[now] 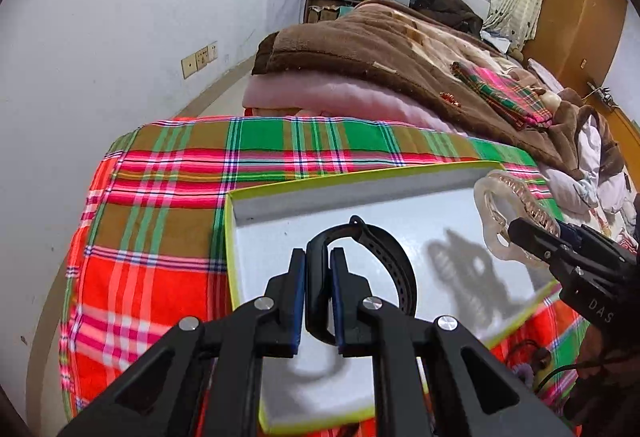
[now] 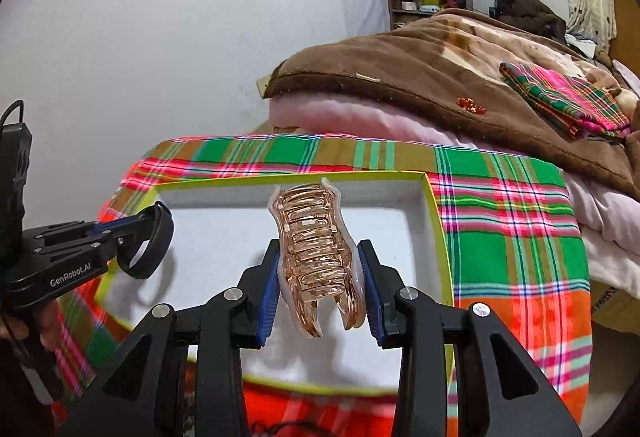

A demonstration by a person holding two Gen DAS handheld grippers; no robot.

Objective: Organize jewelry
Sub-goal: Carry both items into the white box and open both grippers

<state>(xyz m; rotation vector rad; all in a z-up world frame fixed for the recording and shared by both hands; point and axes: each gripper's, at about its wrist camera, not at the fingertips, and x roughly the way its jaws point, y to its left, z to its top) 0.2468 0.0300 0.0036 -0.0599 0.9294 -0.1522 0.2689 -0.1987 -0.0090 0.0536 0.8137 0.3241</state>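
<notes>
Jewelry here comes down to two pieces, both held above an open box, and the layout explains the holds. The bed (image 2: 400, 77) fills the back of the room, heaped with a brown blanket (image 1: 380, 49); its near end is covered by a plaid cloth (image 1: 168, 197) that gives a flat, soft place for sorting. On that cloth lies the box (image 1: 236, 205), shallow, white inside with a yellow-green rim, its floor bare apart from shadows, so it looks meant as the collecting tray.

The hair claw (image 2: 316, 253), a clear pinkish clip with long teeth, hangs over the middle of the box. The right gripper (image 2: 320, 289) pinches it by its two broad sides, jaws partly spread because the clip is wide; held that way the teeth point back toward the camera and the clip should come down flat.

The watch band (image 1: 372, 261), a black perforated strap curled in a loop, hangs over the box's left part. The left gripper (image 1: 318, 297) has its jaws pressed nearly together on one thin stretch of the strap, which suits something so slim and lets the loop dangle free.

Neither piece touches the box floor, judging by the shadows below them. Keeping the two apart, one per side, probably avoids tangling once they are let go.
</notes>
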